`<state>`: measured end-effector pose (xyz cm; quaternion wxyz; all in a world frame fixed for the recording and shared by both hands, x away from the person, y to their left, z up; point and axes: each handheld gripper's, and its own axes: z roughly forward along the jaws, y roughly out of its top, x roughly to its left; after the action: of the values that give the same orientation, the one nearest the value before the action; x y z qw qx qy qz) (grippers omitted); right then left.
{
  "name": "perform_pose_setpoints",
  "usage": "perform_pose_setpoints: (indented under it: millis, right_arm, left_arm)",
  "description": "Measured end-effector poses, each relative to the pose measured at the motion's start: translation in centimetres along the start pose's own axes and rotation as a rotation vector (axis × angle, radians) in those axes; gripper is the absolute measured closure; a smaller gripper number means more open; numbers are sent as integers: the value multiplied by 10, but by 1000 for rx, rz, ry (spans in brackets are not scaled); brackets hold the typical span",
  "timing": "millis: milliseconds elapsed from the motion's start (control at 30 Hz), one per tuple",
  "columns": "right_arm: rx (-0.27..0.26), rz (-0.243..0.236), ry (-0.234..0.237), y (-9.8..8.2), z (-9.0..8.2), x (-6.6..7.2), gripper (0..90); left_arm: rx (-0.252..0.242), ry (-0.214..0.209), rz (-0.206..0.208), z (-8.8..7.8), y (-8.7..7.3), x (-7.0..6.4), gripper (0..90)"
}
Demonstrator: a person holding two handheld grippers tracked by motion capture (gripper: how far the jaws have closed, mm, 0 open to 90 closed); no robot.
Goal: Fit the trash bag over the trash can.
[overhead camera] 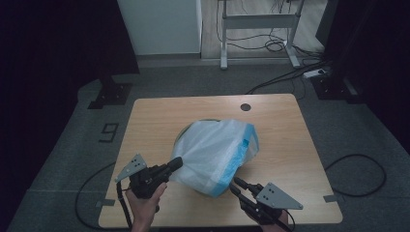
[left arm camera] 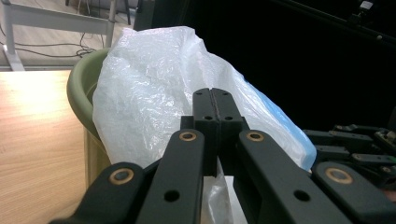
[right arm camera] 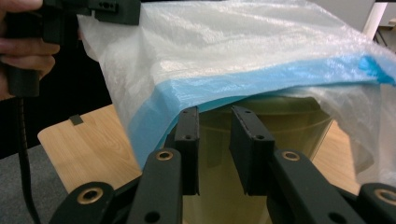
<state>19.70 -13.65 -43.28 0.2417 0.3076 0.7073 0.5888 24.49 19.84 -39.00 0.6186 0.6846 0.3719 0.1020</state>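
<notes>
A white plastic bag (overhead camera: 212, 150) with a blue band (right arm camera: 261, 79) lies draped over an olive-green bin (left arm camera: 79, 88) in the middle of the wooden table (overhead camera: 154, 116). My left gripper (overhead camera: 176, 163) is at the bag's near-left edge, its jaws pressed together on a fold of the plastic (left arm camera: 212, 112). In the right gripper view that pinched corner (right arm camera: 100, 21) is held up at the top left. My right gripper (overhead camera: 237, 183) is at the bag's near-right side. It is open, its tips (right arm camera: 217, 116) just under the blue band in front of the bin wall (right arm camera: 280, 126), with nothing between them.
A round cable hole (overhead camera: 245, 107) sits near the table's far edge. Bare tabletop lies to the left and right of the bin. Beyond the table stand a white desk frame (overhead camera: 258, 21) and a power strip (overhead camera: 314, 73) with cables on the grey floor.
</notes>
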Motion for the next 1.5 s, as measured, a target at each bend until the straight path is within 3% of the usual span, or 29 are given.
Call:
perform_pose_setpoints:
  millis: [467, 1100, 1400, 1500]
  right_arm:
    - [-2, 42, -23, 9, 2, 4, 642]
    - [3, 19, -57, 26, -2, 8, 575]
    - [15, 46, -53, 23, 3, 3, 563]
    - [7, 49, -49, 24, 3, 2, 563]
  left_arm:
    - [7, 1, 9, 2, -1, -3, 898]
    - [8, 1, 21, 1, 0, -5, 897]
    - [37, -6, 81, 2, 6, -12, 817]
    - [37, 2, 96, 2, 7, -14, 884]
